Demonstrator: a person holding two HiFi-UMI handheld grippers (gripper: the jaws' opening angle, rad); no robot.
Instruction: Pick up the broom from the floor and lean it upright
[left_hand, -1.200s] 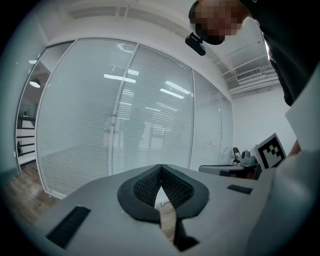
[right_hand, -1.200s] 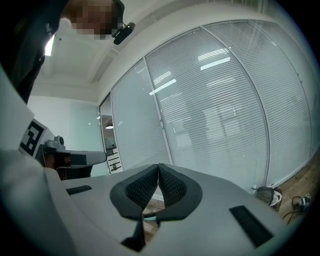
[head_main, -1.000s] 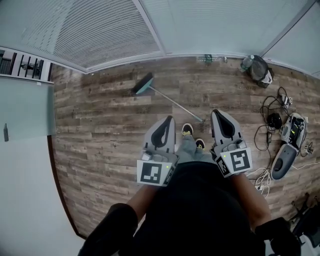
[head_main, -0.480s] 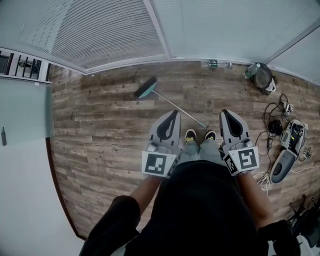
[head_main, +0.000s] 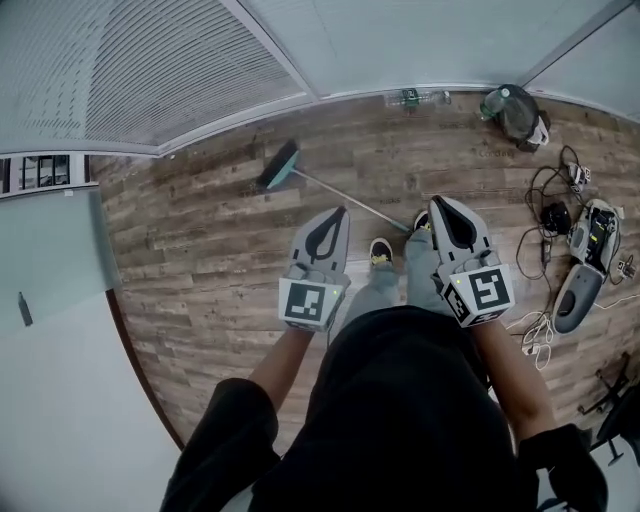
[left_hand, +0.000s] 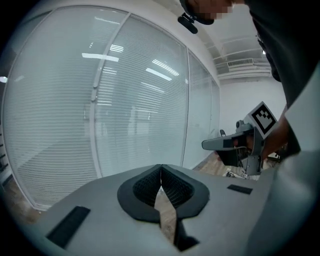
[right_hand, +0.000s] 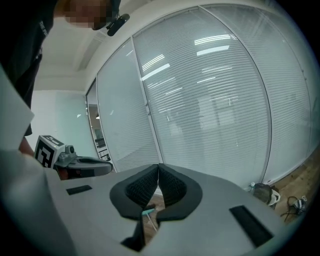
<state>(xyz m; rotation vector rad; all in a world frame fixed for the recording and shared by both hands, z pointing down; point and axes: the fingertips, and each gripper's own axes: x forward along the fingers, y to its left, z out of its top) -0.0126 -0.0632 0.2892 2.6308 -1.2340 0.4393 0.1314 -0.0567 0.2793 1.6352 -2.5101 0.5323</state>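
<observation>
Here left gripper (head_main: 342, 211), right gripper (head_main: 434, 202) point fwd, closed.

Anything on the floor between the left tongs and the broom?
No: the head view shows only bare wood floor between the left tongs and the broom.

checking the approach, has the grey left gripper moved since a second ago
Yes, forward: the left gripper is now nearer the teal-headed broom with the thin handle.

Right tongs (right_hand: 159, 168), jaws together and empty, broom (right_hand: 147, 212) on floor (right_hand: 155, 202) beyond them.
</observation>
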